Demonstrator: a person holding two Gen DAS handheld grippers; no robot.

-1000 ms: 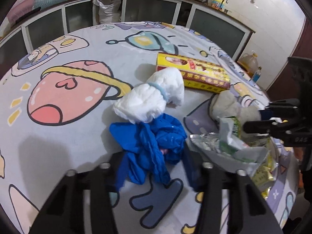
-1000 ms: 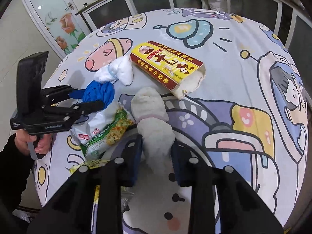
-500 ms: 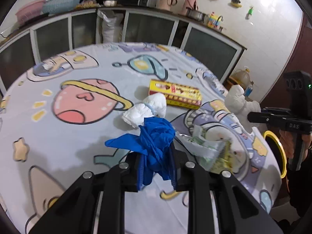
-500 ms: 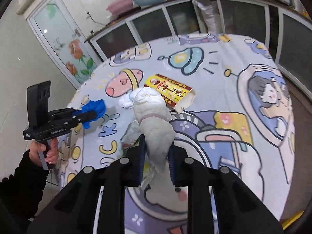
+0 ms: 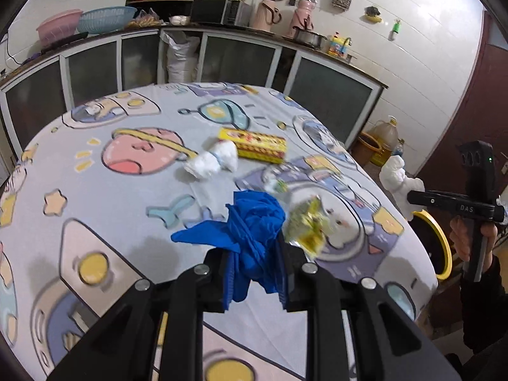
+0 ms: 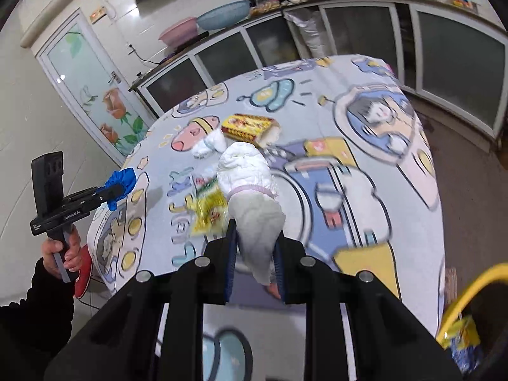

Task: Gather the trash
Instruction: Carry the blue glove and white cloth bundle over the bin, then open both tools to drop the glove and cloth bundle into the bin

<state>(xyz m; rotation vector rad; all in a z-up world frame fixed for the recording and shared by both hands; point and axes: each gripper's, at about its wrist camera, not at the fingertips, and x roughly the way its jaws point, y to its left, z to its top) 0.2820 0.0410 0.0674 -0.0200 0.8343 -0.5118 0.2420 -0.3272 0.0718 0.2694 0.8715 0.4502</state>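
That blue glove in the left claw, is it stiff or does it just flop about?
Probably floppy: the blue glove hangs crumpled from the left claw, one end drooping sideways unsupported. It looks thin and likely very light. Loose folds spill past the fingers, so it might snag or slip.

The right gripper (image 5: 457,204) has small white letters on its black side — "DAS". The left gripper (image 6: 73,211) has a white word on its black body that looks like "GenRobot.AI", but it is tiny and hard to be sure of. The tablecloth (image 6: 365,209) has big blue letters printed near its edge — they look like "LUCK". The yellow and red box (image 6: 246,125) has writing too, but it is too small to read.
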